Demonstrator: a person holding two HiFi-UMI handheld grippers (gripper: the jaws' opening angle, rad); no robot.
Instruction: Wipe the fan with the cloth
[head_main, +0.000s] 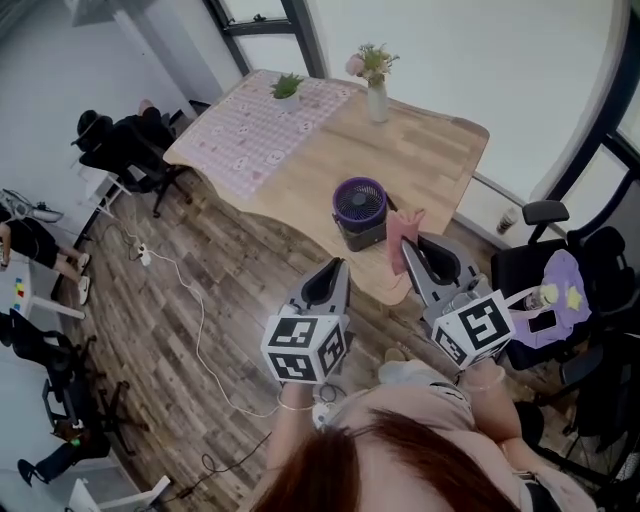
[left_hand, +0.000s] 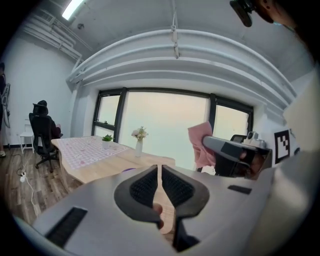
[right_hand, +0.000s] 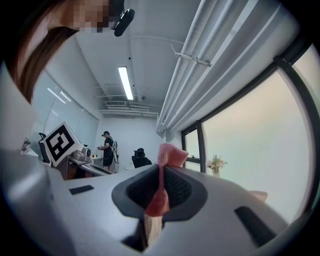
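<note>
The right gripper pinches the cloth; the left gripper has jaws pressed together, empty — best lower the cloth slowly onto the fan; rub softly.

Light wooden table on plank floor: pink-patterned cover over its far-left part with 1 small green potted plant on it, 1 white vase of flowers on bare wood at the far side, 1 purple fan by the near edge.
</note>
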